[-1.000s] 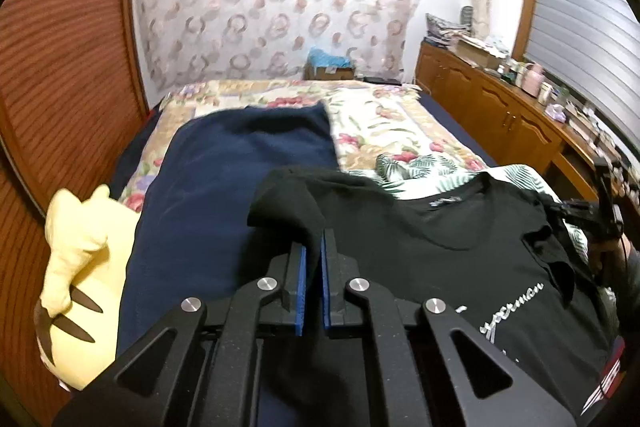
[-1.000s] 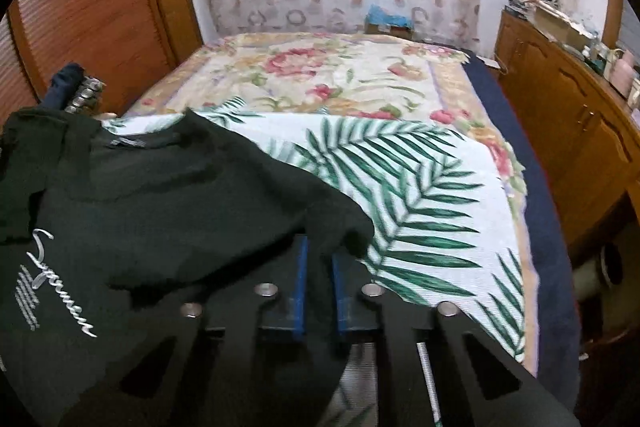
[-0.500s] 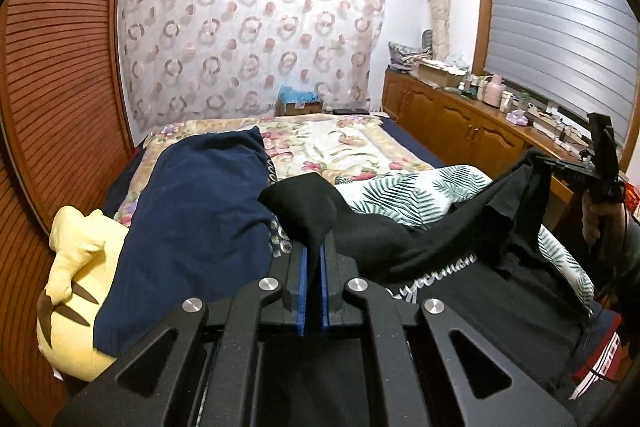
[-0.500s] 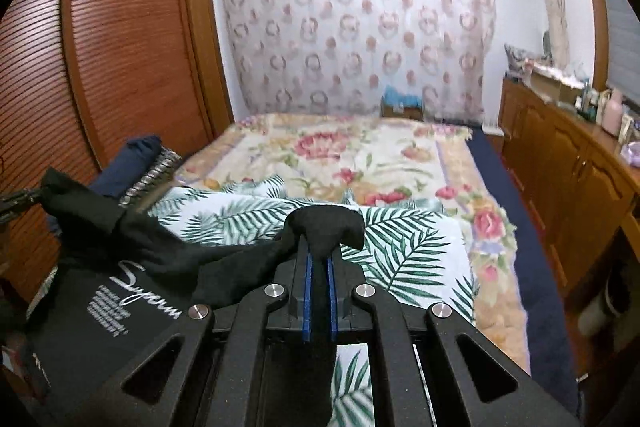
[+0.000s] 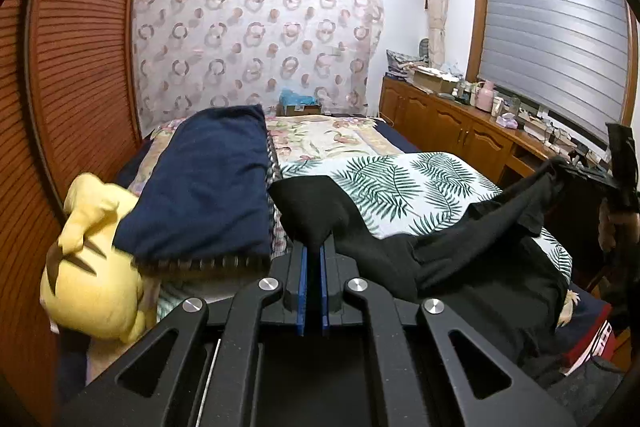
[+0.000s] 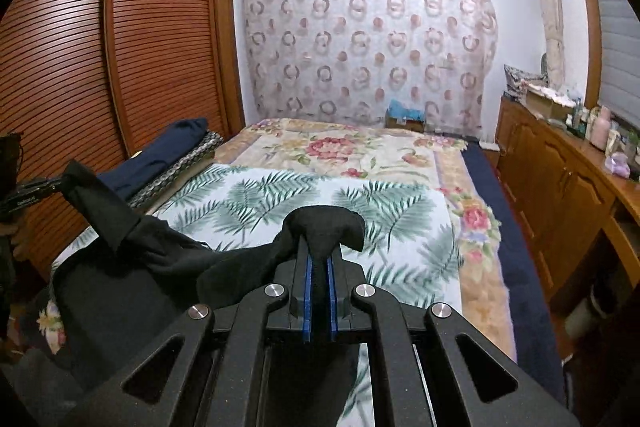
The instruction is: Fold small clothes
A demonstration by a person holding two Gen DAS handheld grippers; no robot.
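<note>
A black T-shirt (image 5: 460, 255) hangs stretched between my two grippers above the near end of the bed. My left gripper (image 5: 313, 247) is shut on one shoulder of it, and the cloth bunches over the fingertips. My right gripper (image 6: 319, 247) is shut on the other shoulder (image 6: 324, 223). The shirt's body (image 6: 120, 287) sags down toward the palm-leaf sheet (image 6: 304, 195). In the left wrist view the right gripper (image 5: 576, 171) shows at the far right, holding the shirt up. In the right wrist view the left gripper (image 6: 48, 183) shows at the far left.
A folded navy blanket (image 5: 208, 183) and a yellow plush toy (image 5: 92, 267) lie at the bed's left side by the wooden wardrobe (image 6: 80, 67). A floral bedspread (image 6: 352, 147) covers the far bed. A wooden cabinet (image 6: 560, 195) with clutter runs along the right wall.
Both grippers have lifted the black shirt off the bed. It lay flat a second ago and now hangs between them, with the views tilted up toward the curtain.
</note>
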